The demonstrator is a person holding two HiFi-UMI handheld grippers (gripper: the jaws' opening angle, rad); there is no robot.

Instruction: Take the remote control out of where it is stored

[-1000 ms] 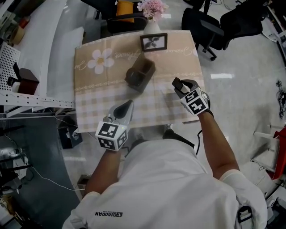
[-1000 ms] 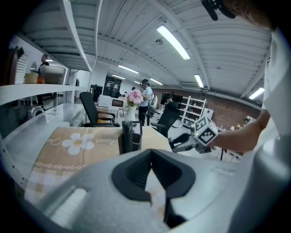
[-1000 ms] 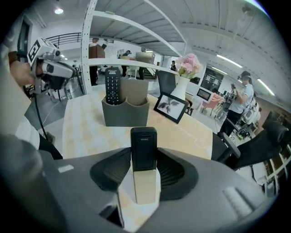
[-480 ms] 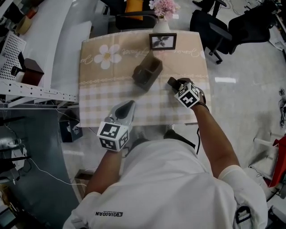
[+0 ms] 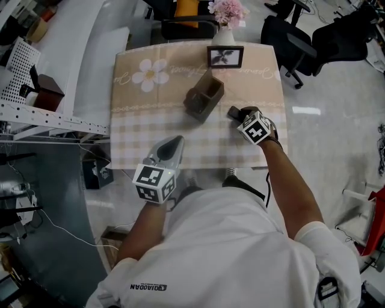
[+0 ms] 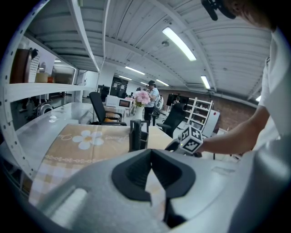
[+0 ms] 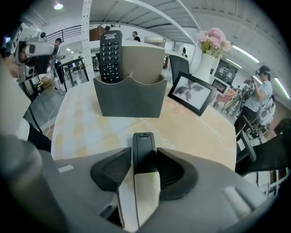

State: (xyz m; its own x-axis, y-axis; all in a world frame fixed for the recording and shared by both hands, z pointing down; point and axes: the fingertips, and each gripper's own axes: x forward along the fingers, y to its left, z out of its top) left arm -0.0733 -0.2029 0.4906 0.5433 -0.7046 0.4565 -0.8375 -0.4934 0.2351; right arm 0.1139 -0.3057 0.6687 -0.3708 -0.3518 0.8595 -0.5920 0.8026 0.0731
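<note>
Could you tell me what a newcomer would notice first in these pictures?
A black remote stands upright in the grey holder at the middle of the table. Near the holder, the right gripper is shut on a second slim dark item. Pink flowers stand at the table's far edge.

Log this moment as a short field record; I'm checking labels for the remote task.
remote: upright in the holder, at its left end in the right gripper view, untouched
holder: dark grey, on the tablecloth
right claw: closed on a slim black device, maybe another remote, in front of the holder
left claw: jaws together, empty, away from the holder
behind holder: photo frame, flower vase
</note>
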